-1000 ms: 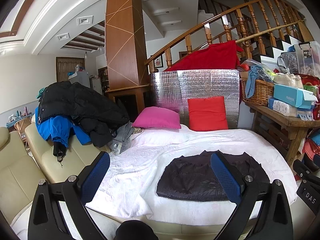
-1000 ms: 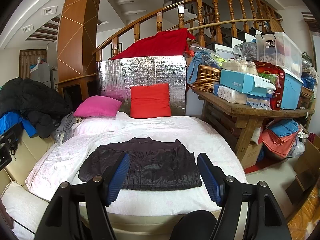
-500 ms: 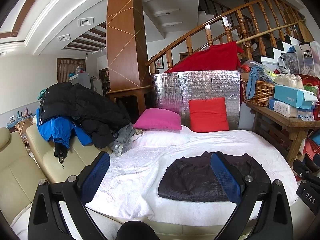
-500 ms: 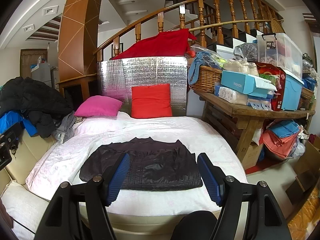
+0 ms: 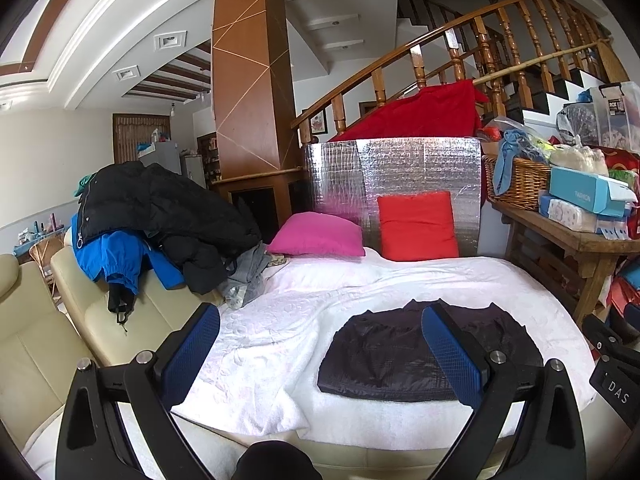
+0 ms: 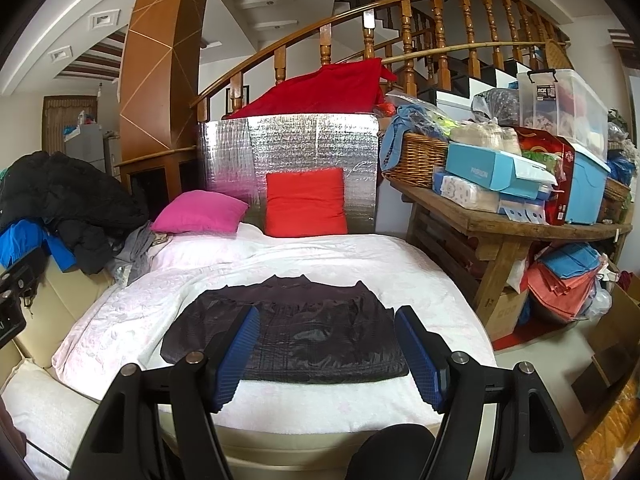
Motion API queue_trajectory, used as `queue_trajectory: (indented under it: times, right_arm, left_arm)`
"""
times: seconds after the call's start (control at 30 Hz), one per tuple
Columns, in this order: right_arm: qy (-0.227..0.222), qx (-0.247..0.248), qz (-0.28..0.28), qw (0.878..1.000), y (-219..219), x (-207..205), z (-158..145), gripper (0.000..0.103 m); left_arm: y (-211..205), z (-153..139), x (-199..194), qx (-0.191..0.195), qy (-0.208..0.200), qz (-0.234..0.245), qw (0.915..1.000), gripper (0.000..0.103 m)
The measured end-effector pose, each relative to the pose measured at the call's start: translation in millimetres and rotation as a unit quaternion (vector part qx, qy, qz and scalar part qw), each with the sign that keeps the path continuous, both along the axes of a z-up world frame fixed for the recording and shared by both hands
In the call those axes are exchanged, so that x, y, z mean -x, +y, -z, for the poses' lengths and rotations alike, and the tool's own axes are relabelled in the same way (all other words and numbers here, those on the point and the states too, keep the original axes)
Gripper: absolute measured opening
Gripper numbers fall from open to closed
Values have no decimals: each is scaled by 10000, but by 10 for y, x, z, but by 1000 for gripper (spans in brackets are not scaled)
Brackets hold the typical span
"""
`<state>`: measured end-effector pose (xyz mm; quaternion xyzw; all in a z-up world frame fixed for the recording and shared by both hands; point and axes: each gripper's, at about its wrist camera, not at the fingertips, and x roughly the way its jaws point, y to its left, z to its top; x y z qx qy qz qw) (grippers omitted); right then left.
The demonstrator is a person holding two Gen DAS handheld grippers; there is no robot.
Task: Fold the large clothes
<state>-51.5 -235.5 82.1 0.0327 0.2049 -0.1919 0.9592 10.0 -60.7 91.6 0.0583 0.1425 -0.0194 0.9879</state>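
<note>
nothing moved; jacket point(image 6: 296, 328) on bedspread point(image 6: 360, 256).

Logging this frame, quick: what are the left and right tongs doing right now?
Left tongs: open, empty, back from the dark jacket.
Right tongs: open, empty, short of the same jacket on the white bed cover.

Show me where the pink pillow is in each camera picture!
Left wrist view: the pink pillow lies just left of centre, at the far end of the white bed cover.
Right wrist view: the pink pillow is left of centre, lower than the foil board.
Shared landmark: the red pillow leans right beside it.
</note>
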Motion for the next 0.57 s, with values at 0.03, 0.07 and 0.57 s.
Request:
queue_trajectory:
  times: [0.03,0.07,0.57]
  right_arm:
    - [4,-1,-7,10000,2,-17,-2,74]
    - [12,0,-18,10000,7,-43,-3,74]
    - [191,76,-57,9998,-206,-588,83,74]
  left_arm:
    - [12,-2,-11,7,2,-21,10000,101]
    - [19,-3,-19,8,1,-39,10000,101]
    - [0,178,-649,799,672,1300,9860,101]
